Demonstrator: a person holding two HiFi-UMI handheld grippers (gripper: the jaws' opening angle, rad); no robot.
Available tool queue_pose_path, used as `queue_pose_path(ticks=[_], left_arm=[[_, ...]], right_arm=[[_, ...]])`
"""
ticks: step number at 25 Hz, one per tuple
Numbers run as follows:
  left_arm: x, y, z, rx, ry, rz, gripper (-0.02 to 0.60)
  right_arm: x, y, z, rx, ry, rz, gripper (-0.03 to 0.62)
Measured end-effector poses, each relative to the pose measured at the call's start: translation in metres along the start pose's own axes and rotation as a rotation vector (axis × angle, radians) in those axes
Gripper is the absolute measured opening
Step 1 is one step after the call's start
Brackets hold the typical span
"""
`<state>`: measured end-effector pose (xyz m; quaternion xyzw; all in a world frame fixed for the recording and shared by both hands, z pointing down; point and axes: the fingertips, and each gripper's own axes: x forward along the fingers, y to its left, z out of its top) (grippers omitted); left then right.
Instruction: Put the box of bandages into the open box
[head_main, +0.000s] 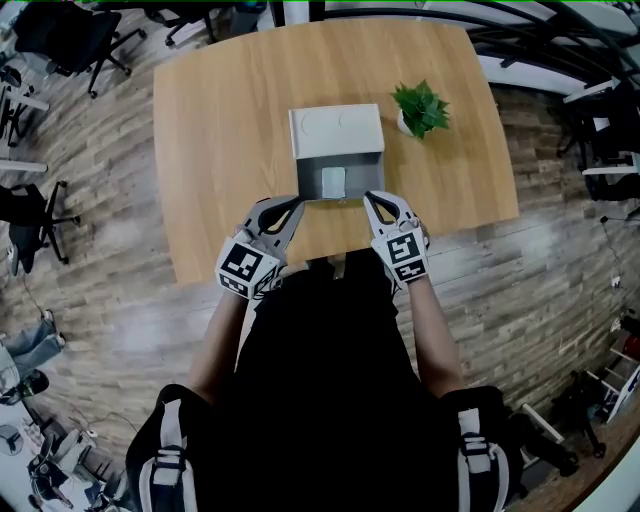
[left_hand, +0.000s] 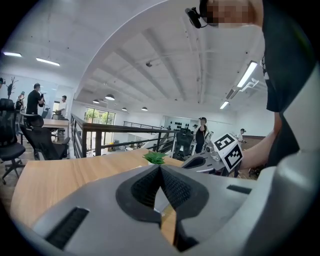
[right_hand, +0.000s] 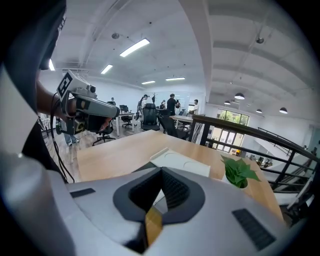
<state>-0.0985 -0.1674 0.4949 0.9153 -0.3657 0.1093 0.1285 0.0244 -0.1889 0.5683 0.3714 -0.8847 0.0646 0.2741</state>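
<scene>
Person's dark torso fills the lower head view; forearms reach fwd to the near edge of the bench (head_main: 220, 120). L hand-held gripper (head_main: 292, 203) & R hand-held gripper (head_main: 372, 200) sit just beside the near corners of the open box (head_main: 310, 172), one per side. Both are clenched tip-to-tip w/ nothing between. Inside the open box, by its front wall, lies the box of bandages (head_main: 333, 182); lid tipped back, out of the way. Placing looks done, so the grippers are prob. just held clear. Potted plant (head_main: 420, 108) stands apart, R of the lid.
</scene>
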Motion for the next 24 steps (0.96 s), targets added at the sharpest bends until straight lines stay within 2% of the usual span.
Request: queue_pose_path(ticks=[15,24], left_arm=[[0.004,-0.005,-0.001,0.007,0.002,-0.013,0.022],[0.011,-0.01,0.003,0.017,-0.003,-0.029,0.023]], right_arm=[[-0.018,0.0,0.018,0.001,-0.062,-0.012,0.025],[-0.025,-0.002,0.011,0.015,-0.057,-0.02,0.025]])
